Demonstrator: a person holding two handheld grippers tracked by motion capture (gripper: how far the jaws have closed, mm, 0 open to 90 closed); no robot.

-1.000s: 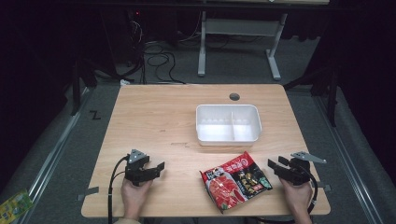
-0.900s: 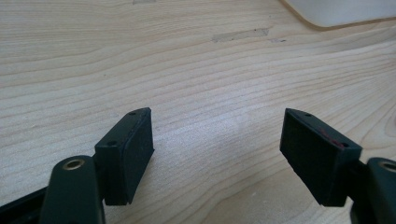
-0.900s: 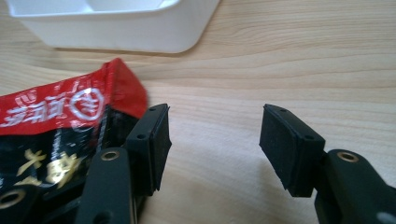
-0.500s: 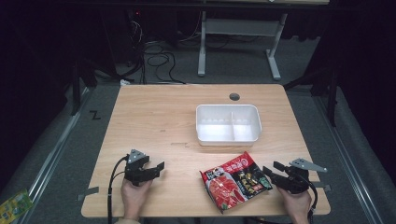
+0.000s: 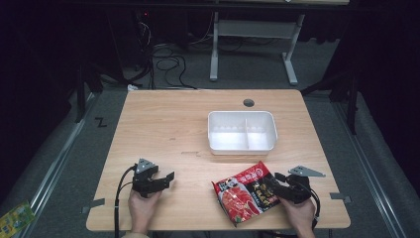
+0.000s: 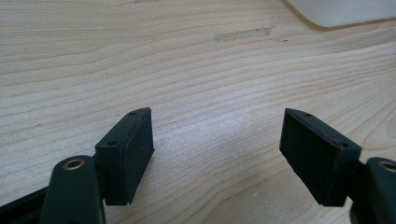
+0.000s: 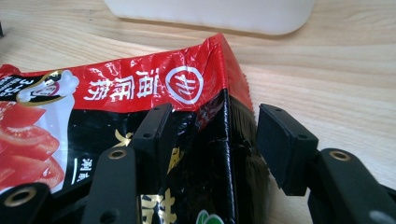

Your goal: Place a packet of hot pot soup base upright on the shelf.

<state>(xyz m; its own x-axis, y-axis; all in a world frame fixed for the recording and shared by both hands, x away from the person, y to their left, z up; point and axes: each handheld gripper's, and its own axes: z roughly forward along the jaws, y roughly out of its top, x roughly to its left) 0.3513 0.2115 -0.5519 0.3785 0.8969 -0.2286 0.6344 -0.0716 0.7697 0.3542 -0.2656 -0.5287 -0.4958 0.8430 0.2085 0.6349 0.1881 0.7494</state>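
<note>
While jaws straddle it, red packet (image 5: pixel 248 192) lies diagonally — apparently flat.

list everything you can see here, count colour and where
table: 1, light wood, centre
divided tub: 1, white, two compartments, right of table centre
snack packet: 1, red and black, flat at near edge, in front of the tub
cables: several, black, on grey floor beyond the table
green packet: 1, on floor at near left
left gripper: 1, black, open over bare wood
right gripper: 1, black, open, jaws astride the packet's right edge
hands: 2, holding the grippers at the near edge
</note>
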